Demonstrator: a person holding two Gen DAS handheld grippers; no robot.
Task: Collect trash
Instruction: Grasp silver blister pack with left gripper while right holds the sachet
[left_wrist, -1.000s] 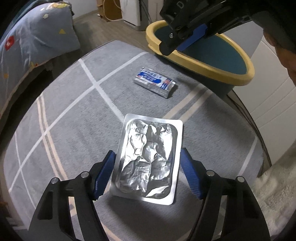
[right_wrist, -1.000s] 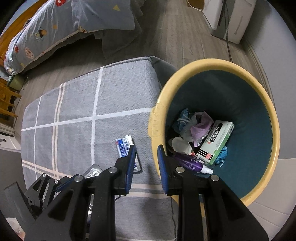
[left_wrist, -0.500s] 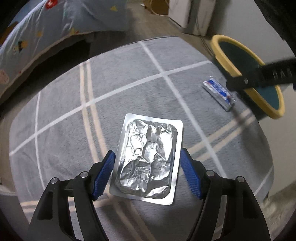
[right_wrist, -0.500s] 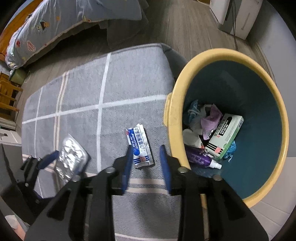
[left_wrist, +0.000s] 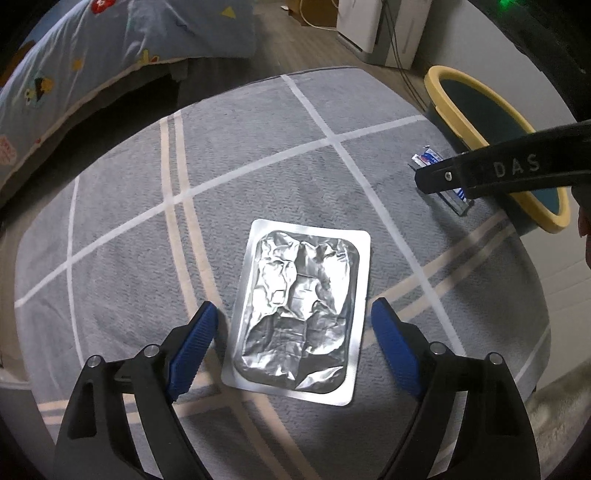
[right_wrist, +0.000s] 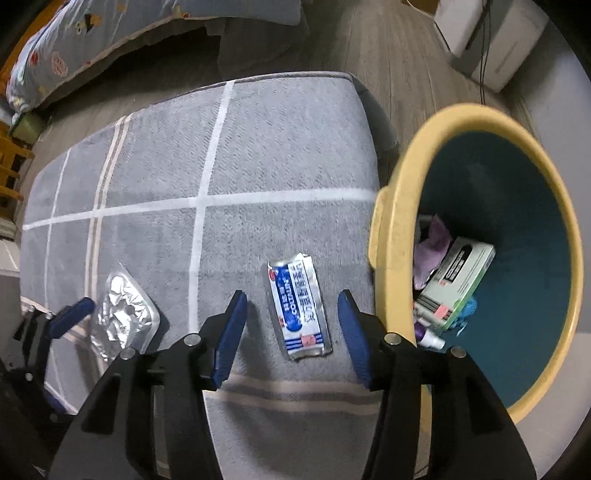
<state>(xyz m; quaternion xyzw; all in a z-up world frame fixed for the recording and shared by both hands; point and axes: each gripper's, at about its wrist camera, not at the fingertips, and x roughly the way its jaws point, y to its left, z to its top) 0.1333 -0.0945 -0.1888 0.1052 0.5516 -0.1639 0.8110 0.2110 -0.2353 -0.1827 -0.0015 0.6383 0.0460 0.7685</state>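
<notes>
A crumpled silver foil blister pack (left_wrist: 299, 314) sits between the blue pads of my left gripper (left_wrist: 295, 349). The jaws are opening, with a gap showing on each side of the pack. In the right wrist view the same pack (right_wrist: 122, 314) shows low over the grey rug (right_wrist: 258, 147). A blue and white sachet (right_wrist: 299, 306) lies flat on the rug between the fingers of my right gripper (right_wrist: 291, 332). Its jaws are opening too, and the pads do not touch the sachet. The yellow-rimmed teal bin (right_wrist: 384, 229) stands just to the right.
The bin holds a green and white box (right_wrist: 458, 280), a purple wrapper and a small bottle. A bed with a patterned quilt (left_wrist: 74, 74) lies beyond the rug. A white appliance (left_wrist: 376, 33) with a cable stands on the wooden floor behind the bin (left_wrist: 461, 107).
My left gripper rolled with the foil pack between its pads, then its jaws widened off the pack's edges. My right gripper left the bin's rim, sank over the sachet and spread its jaws.
</notes>
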